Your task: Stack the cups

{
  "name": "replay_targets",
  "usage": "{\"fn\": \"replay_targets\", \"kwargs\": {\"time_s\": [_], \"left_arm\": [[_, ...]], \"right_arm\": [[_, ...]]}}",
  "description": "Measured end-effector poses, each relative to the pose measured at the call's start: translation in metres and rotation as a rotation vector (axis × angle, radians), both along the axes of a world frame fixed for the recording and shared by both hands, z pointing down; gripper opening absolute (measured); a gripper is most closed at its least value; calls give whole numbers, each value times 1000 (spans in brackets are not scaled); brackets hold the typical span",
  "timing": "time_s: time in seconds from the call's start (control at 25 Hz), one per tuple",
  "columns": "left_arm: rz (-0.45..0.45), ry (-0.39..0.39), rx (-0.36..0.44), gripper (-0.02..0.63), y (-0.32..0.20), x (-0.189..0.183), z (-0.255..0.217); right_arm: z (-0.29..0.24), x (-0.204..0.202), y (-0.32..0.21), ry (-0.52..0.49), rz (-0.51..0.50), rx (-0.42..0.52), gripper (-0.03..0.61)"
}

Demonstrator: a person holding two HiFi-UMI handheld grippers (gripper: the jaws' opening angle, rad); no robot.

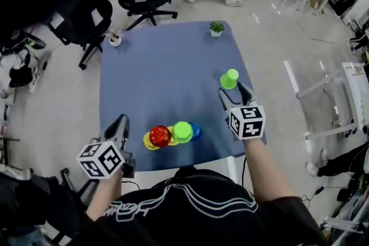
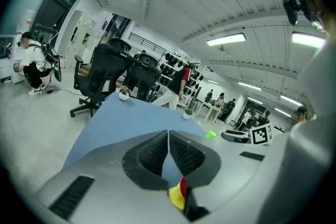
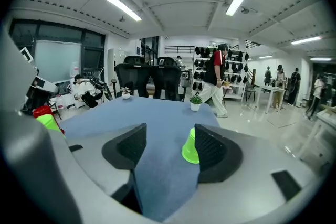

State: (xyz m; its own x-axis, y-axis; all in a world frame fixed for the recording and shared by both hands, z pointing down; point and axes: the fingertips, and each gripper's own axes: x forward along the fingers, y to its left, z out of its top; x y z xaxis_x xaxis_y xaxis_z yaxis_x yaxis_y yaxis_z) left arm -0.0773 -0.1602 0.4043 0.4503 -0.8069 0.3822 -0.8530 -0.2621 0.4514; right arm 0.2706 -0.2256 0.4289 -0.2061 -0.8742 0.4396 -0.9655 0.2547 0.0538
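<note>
The left gripper [image 1: 122, 123] is held low with its jaws pressed together, the right gripper [image 1: 234, 95] farther forward, jaws spread apart.

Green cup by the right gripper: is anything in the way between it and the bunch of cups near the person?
Nothing visible. Only bare blue table lies between the green cup and the cluster of cups. The right gripper, jaws apart, is right by the cup, with nothing between them.

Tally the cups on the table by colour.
Green: 2 (lone green cup, clustered green cup)
Red: 1 (red cup)
Blue: 1 (blue cup)
Yellow: 1 for sure (yellow cup); the overlap may hide another
Total: at least 5
</note>
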Motion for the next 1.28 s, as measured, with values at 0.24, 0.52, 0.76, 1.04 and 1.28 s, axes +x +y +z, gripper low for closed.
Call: {"fn": "replay_targets", "kwargs": {"time_s": [0.24,0.52,0.76,1.04,1.28], "left_arm": [[-24,-31,-18,31,-18,3,8],[-42,-48,-24,31,-33,9,17],[-72,-54,-26,31,-44,3,24],[-84,-53,-30,31,-46,1,30],[-78,-58,-40,31,-46,2,37]], "right_arm": [[29,34,-29,14,81,-36,284],[62,59,-56,12,129,-82,284],[75,62,-72,0,129,-97,284],[84,62,-79,-5,130,-100,284],[88,62,-80,6,130,-103,279]]}}
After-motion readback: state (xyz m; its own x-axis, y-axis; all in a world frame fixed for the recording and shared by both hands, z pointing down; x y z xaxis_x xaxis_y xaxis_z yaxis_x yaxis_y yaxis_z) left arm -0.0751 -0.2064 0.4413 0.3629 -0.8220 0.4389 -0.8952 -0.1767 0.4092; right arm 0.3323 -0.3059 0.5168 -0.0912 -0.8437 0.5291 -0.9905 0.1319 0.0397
